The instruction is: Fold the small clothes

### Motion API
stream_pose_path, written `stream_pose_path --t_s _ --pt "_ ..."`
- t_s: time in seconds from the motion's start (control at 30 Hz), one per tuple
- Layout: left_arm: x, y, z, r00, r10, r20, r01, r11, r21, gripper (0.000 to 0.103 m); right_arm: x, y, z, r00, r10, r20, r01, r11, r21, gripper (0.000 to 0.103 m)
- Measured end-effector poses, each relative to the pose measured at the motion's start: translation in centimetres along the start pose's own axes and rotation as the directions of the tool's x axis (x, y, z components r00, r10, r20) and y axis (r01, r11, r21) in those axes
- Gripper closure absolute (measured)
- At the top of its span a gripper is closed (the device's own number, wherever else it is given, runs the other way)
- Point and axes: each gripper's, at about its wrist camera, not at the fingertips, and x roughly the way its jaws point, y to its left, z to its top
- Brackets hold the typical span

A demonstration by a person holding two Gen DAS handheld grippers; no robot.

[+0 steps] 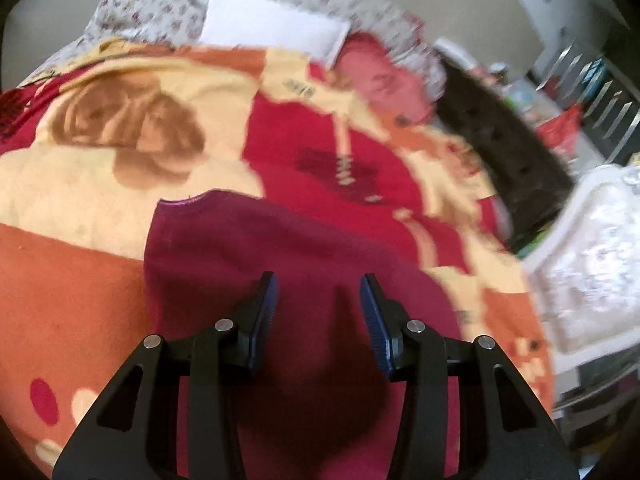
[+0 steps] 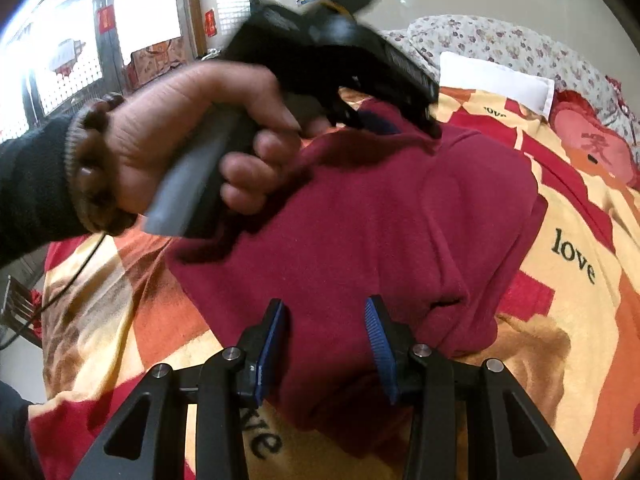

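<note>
A maroon garment point(image 1: 280, 248) lies spread on a red, orange and cream blanket point(image 1: 120, 184) on a bed. My left gripper point(image 1: 320, 284) hovers over it, jaws apart, with nothing between the blue pads point(image 1: 266, 312). In the right wrist view the same garment point(image 2: 380, 208) fills the middle. My right gripper point(image 2: 326, 304) stands open above its near edge, holding nothing. A person's hand point(image 2: 180, 132) with a bead bracelet and dark sleeve holds the left gripper point(image 2: 394, 118), blurred, over the garment's far edge.
A white pillow point(image 2: 496, 80), a floral quilt point(image 2: 500, 40) and a red cushion point(image 2: 592, 144) lie at the head of the bed. A white plastic tub point(image 1: 592, 264) stands by the bed's right side, cluttered shelves point(image 1: 568, 92) behind. Windows point(image 2: 80, 52) are on the left.
</note>
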Motion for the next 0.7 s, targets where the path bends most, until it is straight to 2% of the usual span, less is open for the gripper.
stream_pose_path --t_s 0.07,0.13,0.2,0.3,0.33,0.43,0.5,0.57,0.63,0.7 --pt "-2.9 -0.3 -1.1 0.999 -0.014 0.041 0.014 1.000 0.020 0.060 -0.8 0.0 0.5 0.999 0.034 -0.004 -0.034 0.999 0.020 0.062" --pt "-5.2 -0.3 -3.1 0.997 -0.028 0.068 0.025 0.998 0.051 0.060 -2.5 -1.5 1.3 0.995 0.085 0.044 -0.090 0.988 0.126 0.062" --pt "-7.0 0.0 -5.5 0.995 -0.036 0.089 0.030 0.998 0.062 0.060 -4.1 -3.1 2.1 0.994 0.039 0.099 -0.058 0.979 0.197 0.062" --pt "-7.6 -0.3 -9.1 0.996 -0.036 0.087 0.027 0.994 0.105 0.060 -4.6 -5.4 4.1 0.988 -0.110 0.107 0.080 0.963 0.256 0.062" --pt "-7.3 -0.6 -10.2 0.996 -0.042 0.075 0.032 0.991 0.128 0.060 -4.3 -6.0 5.3 0.985 -0.141 0.103 0.109 0.957 0.268 0.062" --pt "-6.6 -0.5 -11.8 0.994 -0.049 0.097 0.037 0.992 0.119 0.058 -3.0 -6.4 8.4 0.984 -0.143 0.106 0.111 0.959 0.261 0.062" --pt "-6.3 -0.1 -12.5 0.990 -0.053 0.131 0.038 0.993 0.114 0.059 -1.5 -6.5 10.5 0.987 -0.125 0.104 0.094 0.960 0.264 0.062" --pt "-6.0 -0.3 -13.5 0.987 -0.036 0.156 0.012 0.989 0.149 0.059 0.4 -7.1 12.1 0.991 -0.105 0.085 0.079 0.960 0.269 0.062" --pt "-5.9 -0.4 -13.6 0.987 -0.029 0.158 0.005 0.989 0.151 0.059 2.7 -8.0 12.9 0.997 -0.064 0.044 0.050 0.964 0.260 0.062" --pt "-5.8 0.1 -13.6 0.987 -0.050 0.154 0.031 0.991 0.129 0.059 4.5 -8.7 12.6 0.996 -0.088 -0.025 0.091 0.962 0.258 0.062"
